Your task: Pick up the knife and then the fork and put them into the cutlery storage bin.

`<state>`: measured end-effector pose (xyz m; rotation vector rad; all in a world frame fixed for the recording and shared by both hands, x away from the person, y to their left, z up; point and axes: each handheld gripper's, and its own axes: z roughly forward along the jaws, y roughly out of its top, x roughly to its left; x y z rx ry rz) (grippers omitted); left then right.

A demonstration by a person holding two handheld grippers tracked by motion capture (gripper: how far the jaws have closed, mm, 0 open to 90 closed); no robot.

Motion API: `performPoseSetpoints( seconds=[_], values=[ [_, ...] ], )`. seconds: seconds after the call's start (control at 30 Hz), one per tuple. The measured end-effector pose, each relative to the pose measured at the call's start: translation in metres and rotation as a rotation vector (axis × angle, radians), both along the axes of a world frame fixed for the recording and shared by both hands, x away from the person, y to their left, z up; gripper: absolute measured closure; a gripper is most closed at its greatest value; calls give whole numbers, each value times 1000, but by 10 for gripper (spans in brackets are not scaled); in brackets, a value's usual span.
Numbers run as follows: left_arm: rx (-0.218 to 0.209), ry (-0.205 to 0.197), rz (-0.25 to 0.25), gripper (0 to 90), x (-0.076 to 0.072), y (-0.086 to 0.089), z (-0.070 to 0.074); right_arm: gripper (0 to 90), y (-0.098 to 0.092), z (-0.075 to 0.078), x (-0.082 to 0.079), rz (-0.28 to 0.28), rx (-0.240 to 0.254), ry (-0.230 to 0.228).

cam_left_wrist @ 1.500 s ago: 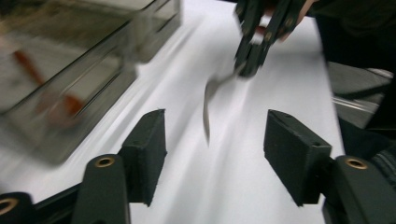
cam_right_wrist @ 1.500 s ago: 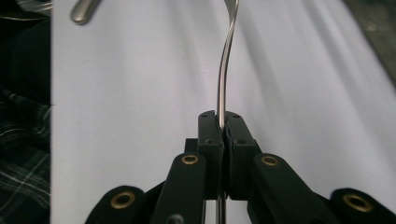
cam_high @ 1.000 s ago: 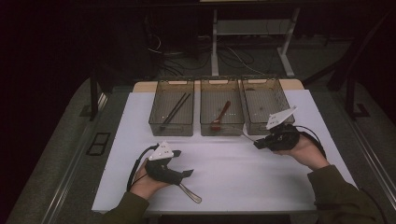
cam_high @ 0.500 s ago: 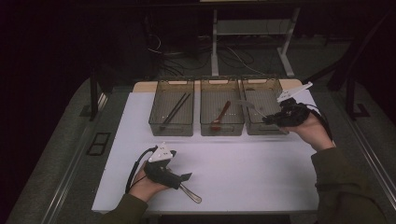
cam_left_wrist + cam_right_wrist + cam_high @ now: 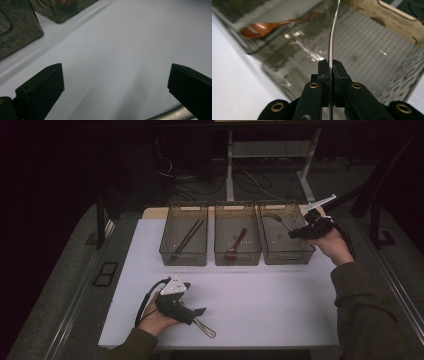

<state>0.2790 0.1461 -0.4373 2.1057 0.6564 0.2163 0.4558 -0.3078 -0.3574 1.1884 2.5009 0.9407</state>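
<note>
1. High view: three bins in a row at the far side of a white mat [image 5: 280, 295]. Landmark: middle bin [image 5: 237, 240], with a wooden spoon [image 5: 236, 245] inside. Left of it, left bin [image 5: 184, 240] with dark chopsticks [image 5: 187, 239]. Right of it, right bin [image 5: 286, 239]. Right gripper [image 5: 295, 233] held over the right bin's right edge, clamped on a metal utensil [image 5: 278, 219] that reaches back over that bin toward the middle bin. Left gripper [image 5: 200, 312] well in front of the middle bin, low over the mat near its front edge, beside a metal spoon [image 5: 204, 327] lying there.

2. Left gripper view: jaws spread wide over bare mat [image 5: 125, 50], nothing between them. Curved metal edge of the spoon [image 5: 172, 113] just beside the right-hand jaw, at the bottom. Bin walls [image 5: 17, 27] at the upper left.

3. Right gripper view: jaws pressed together on the thin metal utensil [image 5: 333, 32], seen edge-on, rising and curving above the right bin's floor [image 5: 367, 45]. Wooden spoon [image 5: 264, 28] in the middle bin, off to the upper left.
</note>
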Motion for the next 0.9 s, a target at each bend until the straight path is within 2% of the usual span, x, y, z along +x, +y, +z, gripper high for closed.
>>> performPoseSetpoints(
  seconds=[0.2, 0.43, 0.73, 0.83, 0.9],
  values=[
    [3, 3, -8, 0, -1, 0, 0, 858, -6, -15, 14, -54, -34, 16],
    [7, 5, -16, 0, -1, -1, -1, 848, -4, -21, 17, -53, -44, 13],
    [0, 3, -11, 0, -1, 0, 0, 553, -8, -12, 8, -90, 43, -47],
    [-1, 5, -9, 0, -1, 0, 0, 477, -8, -7, -2, -82, 86, -72],
    [-2, 5, -8, 0, -2, 0, 0, 437, -7, -4, -10, -67, 97, -88]
  ],
)
